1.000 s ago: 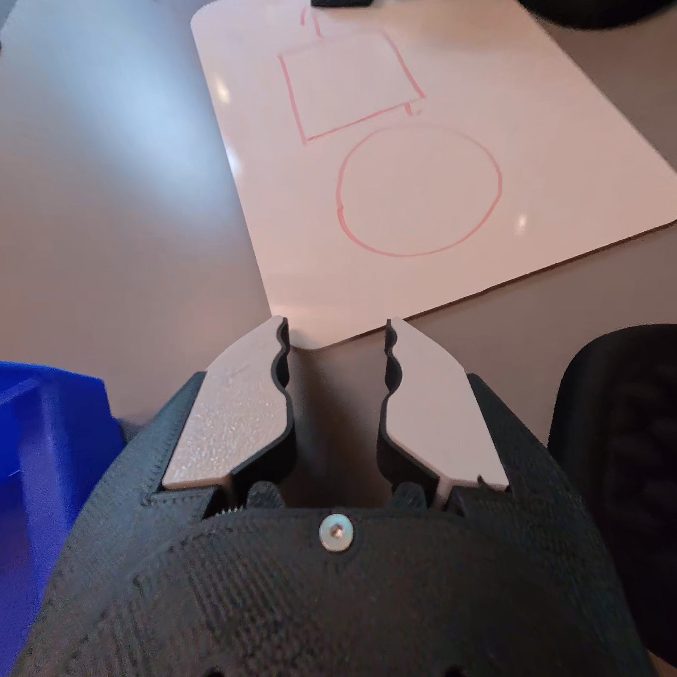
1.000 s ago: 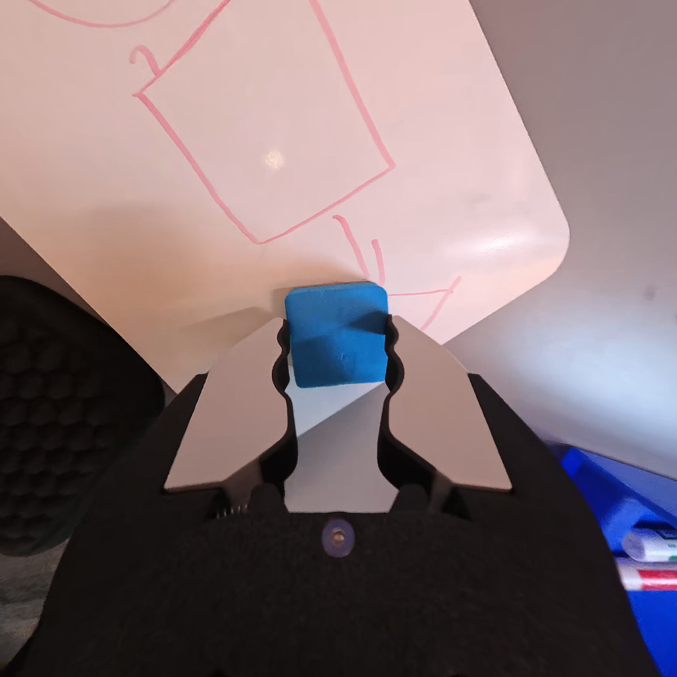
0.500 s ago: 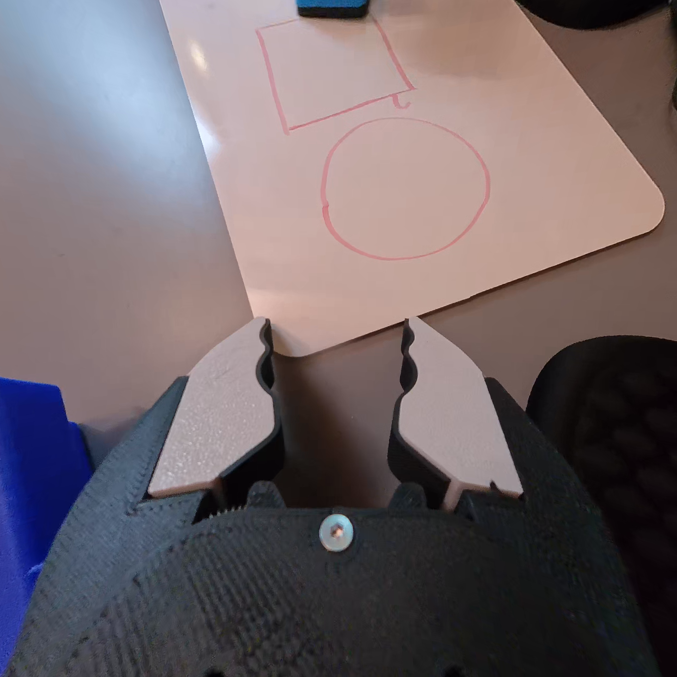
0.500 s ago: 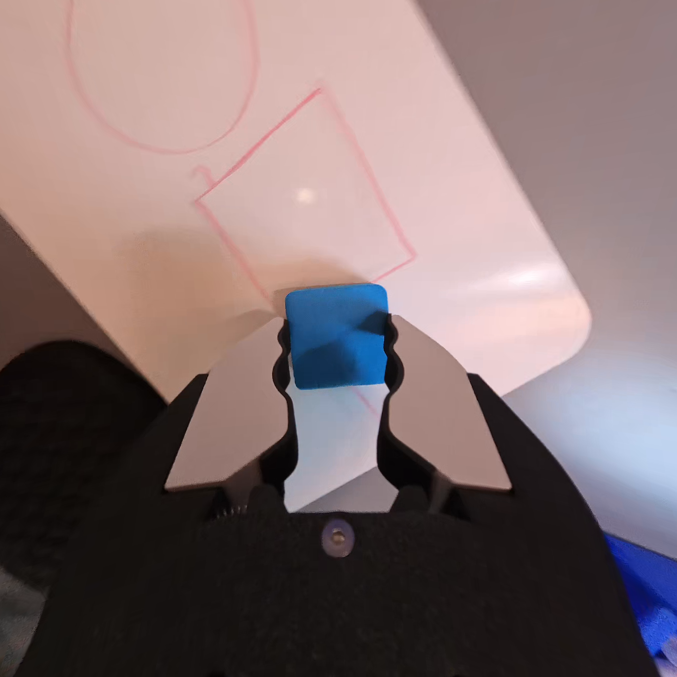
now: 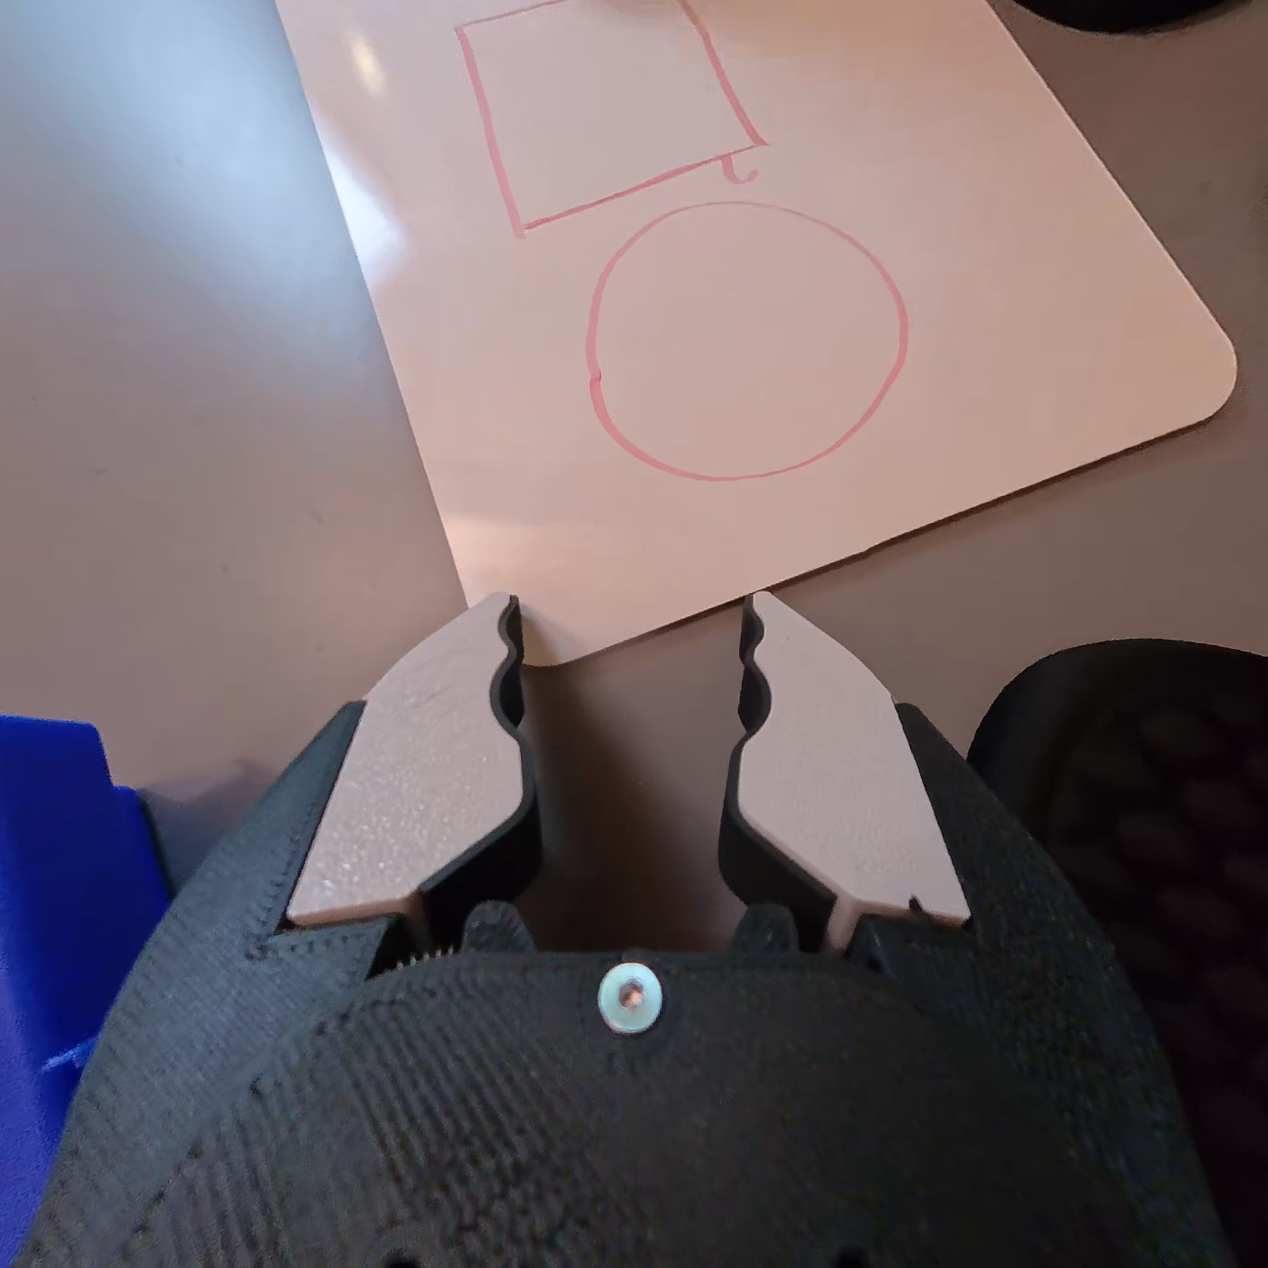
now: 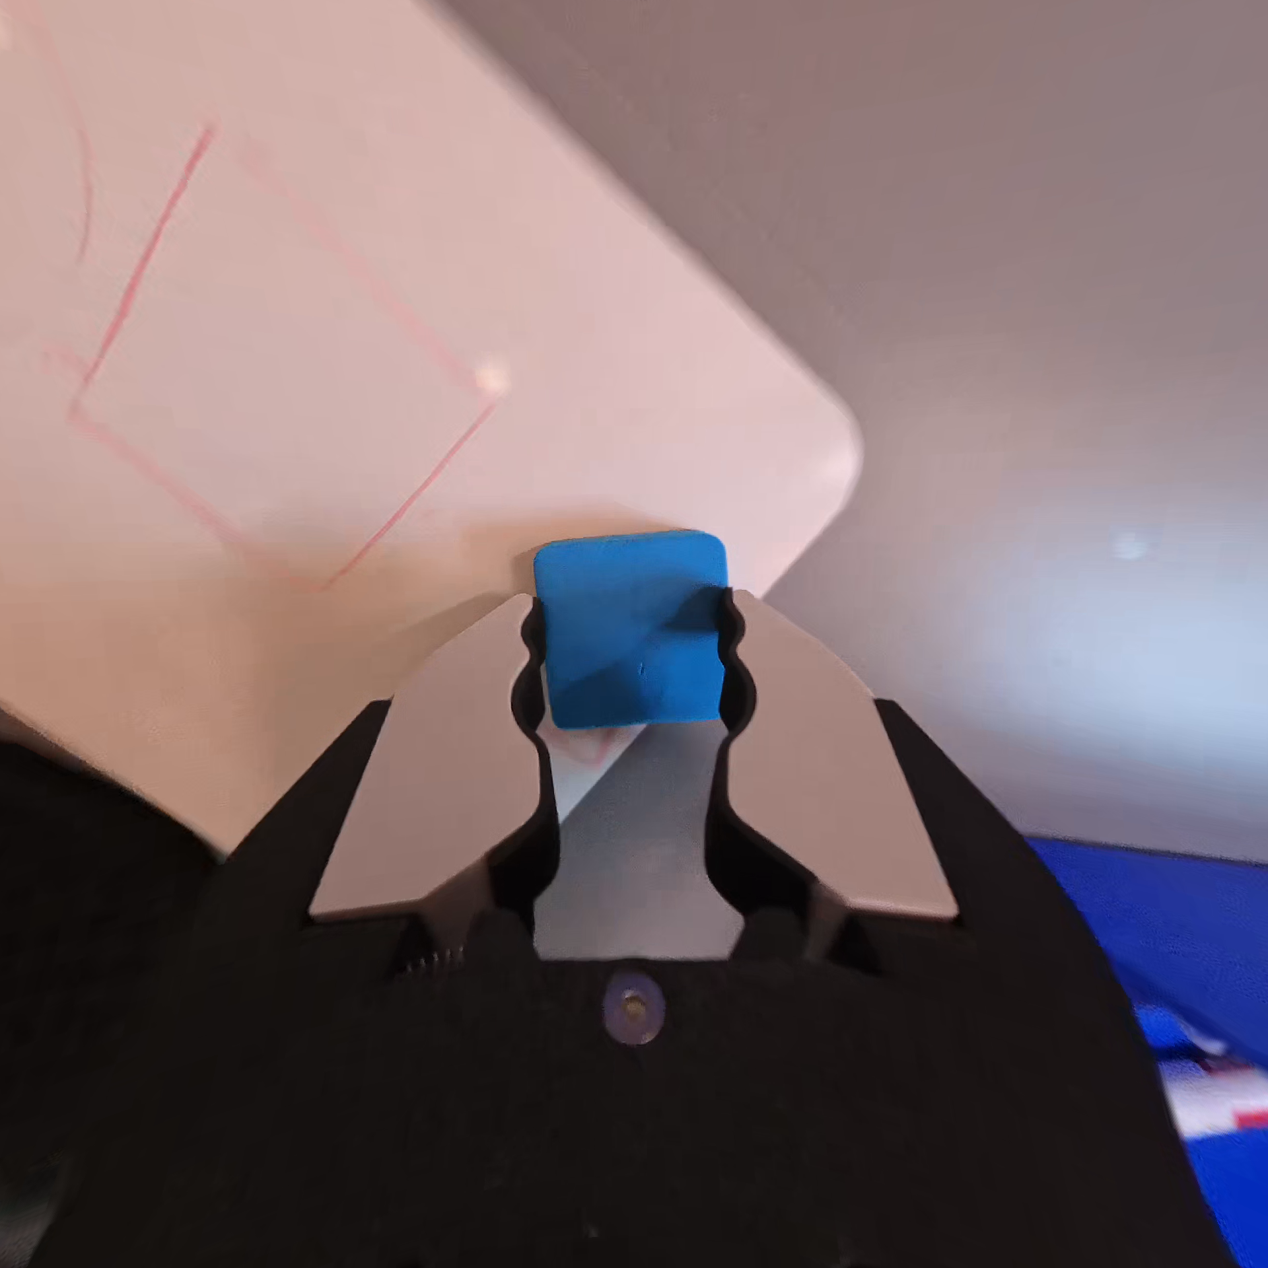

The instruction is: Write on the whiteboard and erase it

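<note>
A white whiteboard [image 5: 960, 288] lies flat on the grey table, with a red square [image 5: 604, 116] and a red circle [image 5: 748, 339] drawn on it. My left gripper [image 5: 631, 617] is open and empty, its tips at the board's near corner. My right gripper [image 6: 630, 604] is shut on a blue eraser [image 6: 631, 631] and holds it against the whiteboard [image 6: 412, 274] near a rounded corner. The red square [image 6: 274, 384] lies to the eraser's left, blurred. A faint red mark shows just under the eraser.
A blue bin [image 5: 62, 926] stands at my left gripper's left. In the right wrist view the blue bin [image 6: 1166, 926] sits at lower right with markers in it. A black mesh chair part [image 5: 1153, 823] is at right, another dark one at the top right. About 30 cm separates my left fingertips from my right.
The eraser has swept across the board's far end and the red marks beyond the square are gone. My left gripper has opened wider at the board's near corner.
</note>
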Demonstrator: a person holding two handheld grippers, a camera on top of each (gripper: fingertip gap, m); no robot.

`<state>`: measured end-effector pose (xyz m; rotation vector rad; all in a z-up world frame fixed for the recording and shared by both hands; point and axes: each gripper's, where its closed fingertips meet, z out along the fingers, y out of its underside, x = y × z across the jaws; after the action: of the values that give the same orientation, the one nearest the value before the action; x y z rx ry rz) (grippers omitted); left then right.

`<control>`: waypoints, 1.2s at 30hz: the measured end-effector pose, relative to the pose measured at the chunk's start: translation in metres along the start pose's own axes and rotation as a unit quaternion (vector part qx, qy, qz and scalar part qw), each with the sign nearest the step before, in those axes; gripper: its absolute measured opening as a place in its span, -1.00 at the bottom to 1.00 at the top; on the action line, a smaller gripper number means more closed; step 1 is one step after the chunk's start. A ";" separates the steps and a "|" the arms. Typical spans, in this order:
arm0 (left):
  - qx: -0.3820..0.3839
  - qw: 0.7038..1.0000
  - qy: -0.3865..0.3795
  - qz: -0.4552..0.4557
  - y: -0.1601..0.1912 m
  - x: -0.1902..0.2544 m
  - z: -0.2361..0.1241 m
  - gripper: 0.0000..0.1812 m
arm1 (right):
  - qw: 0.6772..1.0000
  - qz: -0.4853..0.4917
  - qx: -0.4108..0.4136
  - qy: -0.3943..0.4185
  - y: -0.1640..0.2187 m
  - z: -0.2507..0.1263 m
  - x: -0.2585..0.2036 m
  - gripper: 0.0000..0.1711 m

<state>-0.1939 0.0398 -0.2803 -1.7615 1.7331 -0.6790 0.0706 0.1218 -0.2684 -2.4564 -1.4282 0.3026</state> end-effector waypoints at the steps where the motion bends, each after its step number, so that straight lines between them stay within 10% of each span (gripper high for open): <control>1: 0.000 1.000 0.000 0.001 0.000 0.000 0.000 -0.33 | 1.000 0.018 0.017 -0.008 -0.009 0.003 0.004 -0.43; 6: 0.002 1.000 0.001 0.000 0.000 0.001 0.000 -0.33 | 0.993 -0.114 0.013 -0.033 -0.007 0.006 -0.084 -0.43; 10: 0.003 1.000 -0.001 0.001 0.000 0.001 0.001 -0.34 | 0.999 0.036 0.023 0.002 0.007 -0.003 0.002 -0.43; 15: 0.003 1.000 -0.001 0.001 -0.001 0.001 0.001 -0.34 | 0.995 -0.082 0.019 -0.053 0.004 0.001 -0.090 -0.43; 19: 0.003 1.000 0.000 0.002 -0.001 0.002 0.001 -0.35 | 0.998 0.061 0.033 0.005 0.037 -0.014 -0.013 -0.43; 24: 0.002 1.000 0.000 0.001 -0.001 0.002 0.000 -0.35 | 0.998 -0.043 0.029 -0.032 0.025 -0.007 -0.089 -0.43; 29: 0.003 1.000 0.000 0.001 0.000 0.002 0.000 -0.35 | 0.998 0.049 0.043 0.010 0.031 -0.011 -0.023 -0.43; 33: 0.002 1.000 -0.002 0.001 0.000 0.002 0.000 -0.35 | 0.997 -0.024 0.052 -0.053 0.016 -0.004 -0.097 -0.43; 36: 0.003 1.000 -0.001 0.003 -0.001 0.002 0.000 -0.36 | 0.999 0.027 0.033 0.004 0.045 -0.016 -0.054 -0.43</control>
<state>-0.1934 0.0374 -0.2801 -1.7513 1.7326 -0.6806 0.0860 0.0509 -0.2674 -2.4436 -1.3280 0.3466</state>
